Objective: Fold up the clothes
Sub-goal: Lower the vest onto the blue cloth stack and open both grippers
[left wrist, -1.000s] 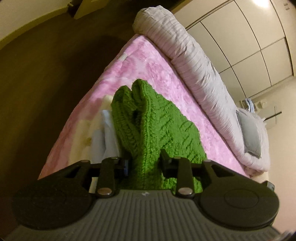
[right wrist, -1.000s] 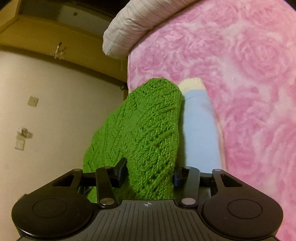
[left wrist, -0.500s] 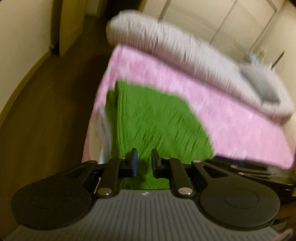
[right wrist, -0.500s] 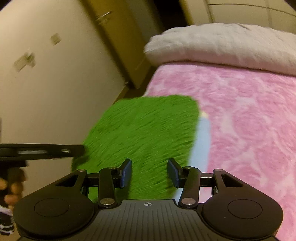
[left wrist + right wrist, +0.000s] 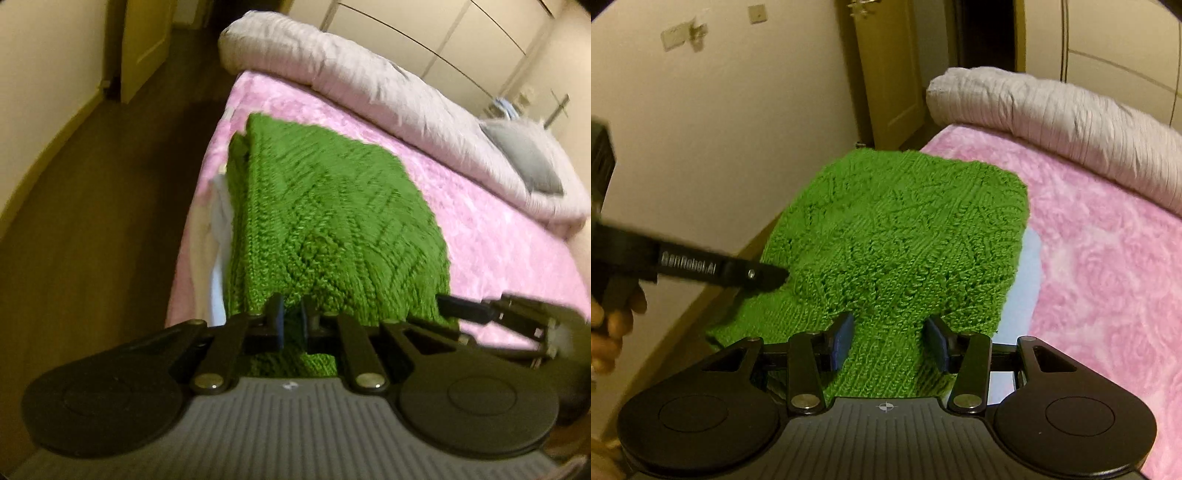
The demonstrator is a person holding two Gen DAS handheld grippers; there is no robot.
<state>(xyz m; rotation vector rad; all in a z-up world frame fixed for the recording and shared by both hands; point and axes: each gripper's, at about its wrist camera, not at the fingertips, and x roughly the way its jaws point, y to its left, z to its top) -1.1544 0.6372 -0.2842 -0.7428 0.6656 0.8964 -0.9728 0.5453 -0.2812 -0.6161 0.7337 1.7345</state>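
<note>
A folded green knitted sweater (image 5: pixel 325 221) lies on the pink bed cover (image 5: pixel 498 240) near the bed's corner, on top of a pale blue garment (image 5: pixel 1023 291). My left gripper (image 5: pixel 291 321) has its jaws close together at the sweater's near edge, with green knit showing in the narrow gap. My right gripper (image 5: pixel 890 338) is open, its blue pads either side of the sweater's near edge (image 5: pixel 882 354). The right gripper also shows in the left wrist view (image 5: pixel 491 314), and the left gripper in the right wrist view (image 5: pixel 701 269).
A rolled grey-white duvet (image 5: pixel 388 85) runs along the far side of the bed, with a grey pillow (image 5: pixel 528 162) on it. Dark wooden floor (image 5: pixel 92 206) lies left of the bed. A beige wall (image 5: pixel 720 129) and door (image 5: pixel 890 74) stand close by.
Both grippers held the bunched sweater up a second ago. It now lies flat on the bed. The right gripper has opened; the left jaws have narrowed.
</note>
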